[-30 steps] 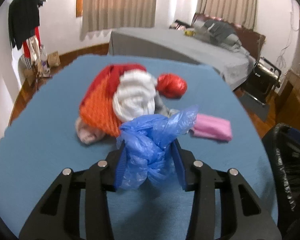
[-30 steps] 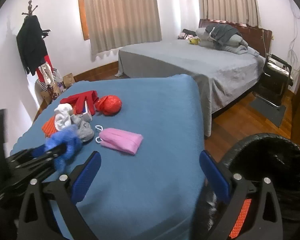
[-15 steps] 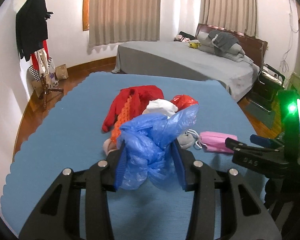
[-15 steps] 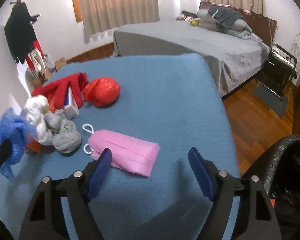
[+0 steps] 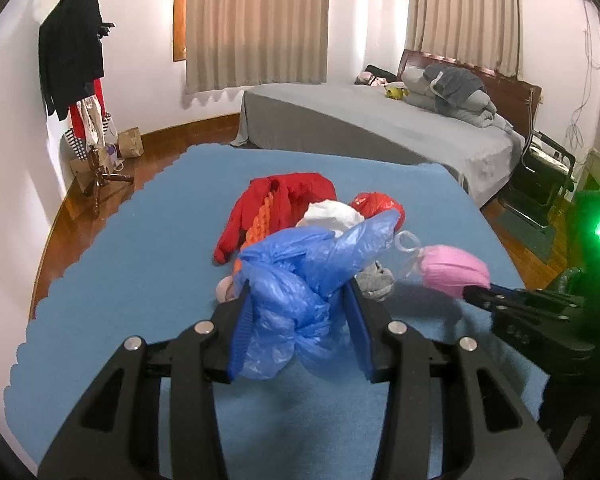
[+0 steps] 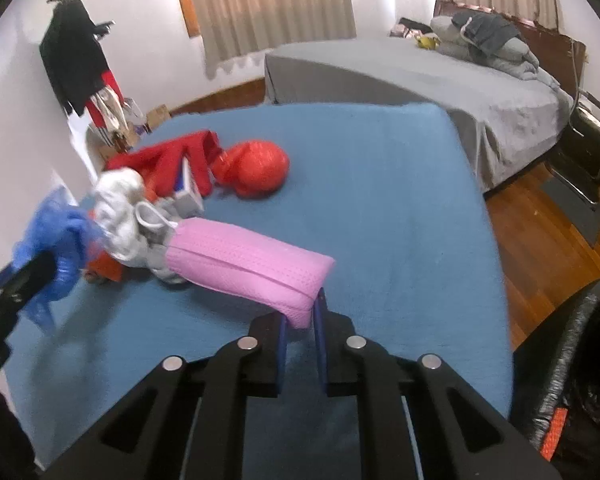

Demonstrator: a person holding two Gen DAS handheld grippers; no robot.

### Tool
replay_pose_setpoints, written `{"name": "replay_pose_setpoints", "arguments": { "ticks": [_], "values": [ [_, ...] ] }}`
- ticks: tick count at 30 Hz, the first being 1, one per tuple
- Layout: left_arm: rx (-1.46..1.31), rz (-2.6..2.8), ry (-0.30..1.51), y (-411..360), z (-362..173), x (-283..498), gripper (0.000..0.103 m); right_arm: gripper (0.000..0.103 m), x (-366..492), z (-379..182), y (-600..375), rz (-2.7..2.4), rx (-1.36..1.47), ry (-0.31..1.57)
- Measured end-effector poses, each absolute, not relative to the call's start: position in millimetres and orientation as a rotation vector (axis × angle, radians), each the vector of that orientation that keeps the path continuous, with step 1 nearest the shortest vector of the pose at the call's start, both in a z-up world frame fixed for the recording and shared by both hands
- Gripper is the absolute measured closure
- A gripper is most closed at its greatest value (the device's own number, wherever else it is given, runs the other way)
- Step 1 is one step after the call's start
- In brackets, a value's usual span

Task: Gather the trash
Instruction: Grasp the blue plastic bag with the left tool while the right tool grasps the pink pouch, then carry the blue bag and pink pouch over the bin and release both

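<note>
The right gripper (image 6: 300, 322) pinches the near end of the pink pleated face mask (image 6: 244, 268), its long axis running toward upper left. The left gripper (image 5: 300, 312) clamps the crumpled blue plastic bag (image 5: 300, 280). The black-lined bin (image 6: 580, 368) sits lower right, nearest the right gripper.

The left gripper (image 5: 300, 320) fills the lower centre of the left wrist view, its 2 blue-padded fingers (image 5: 238, 332) clamped on a crumpled blue plastic bag (image 5: 300, 280). The right gripper (image 6: 300, 328) sits at the lower centre of the right wrist view, its 2 fingers nearly together, pinching the near end of a pink face mask (image 6: 244, 268) lifted above the surface.
</note>
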State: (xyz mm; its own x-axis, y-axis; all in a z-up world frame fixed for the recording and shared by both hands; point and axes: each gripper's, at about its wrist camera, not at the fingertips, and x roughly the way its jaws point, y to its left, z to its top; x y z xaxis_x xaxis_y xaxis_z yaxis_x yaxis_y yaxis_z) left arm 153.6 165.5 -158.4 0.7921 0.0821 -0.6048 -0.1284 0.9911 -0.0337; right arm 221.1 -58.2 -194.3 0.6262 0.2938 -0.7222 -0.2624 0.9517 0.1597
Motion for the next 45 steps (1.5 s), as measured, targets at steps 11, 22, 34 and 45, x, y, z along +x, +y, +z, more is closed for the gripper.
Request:
{"name": "replay_pose_setpoints", "arguments": {
  "ticks": [11, 22, 34, 45],
  "values": [
    [-0.071, 0.111, 0.621, 145, -137, 142, 0.062, 0.091, 184, -150, -93, 0.290, 0.111, 0.786],
    [-0.041, -0.008, 0.590, 93, -112, 132, 0.062, 0.091, 139, -126, -150, 0.201, 0.149, 0.763],
    [-0.001, -0.227, 0.585, 6, -114, 119, 0.062, 0.091, 90, -122, -232, 0.024, 0.181, 0.757],
    [0.056, -0.415, 0.583, -68, -121, 111, 0.062, 0.091, 59, -135, -313, -0.172, 0.241, 0.772]
  ]
}}
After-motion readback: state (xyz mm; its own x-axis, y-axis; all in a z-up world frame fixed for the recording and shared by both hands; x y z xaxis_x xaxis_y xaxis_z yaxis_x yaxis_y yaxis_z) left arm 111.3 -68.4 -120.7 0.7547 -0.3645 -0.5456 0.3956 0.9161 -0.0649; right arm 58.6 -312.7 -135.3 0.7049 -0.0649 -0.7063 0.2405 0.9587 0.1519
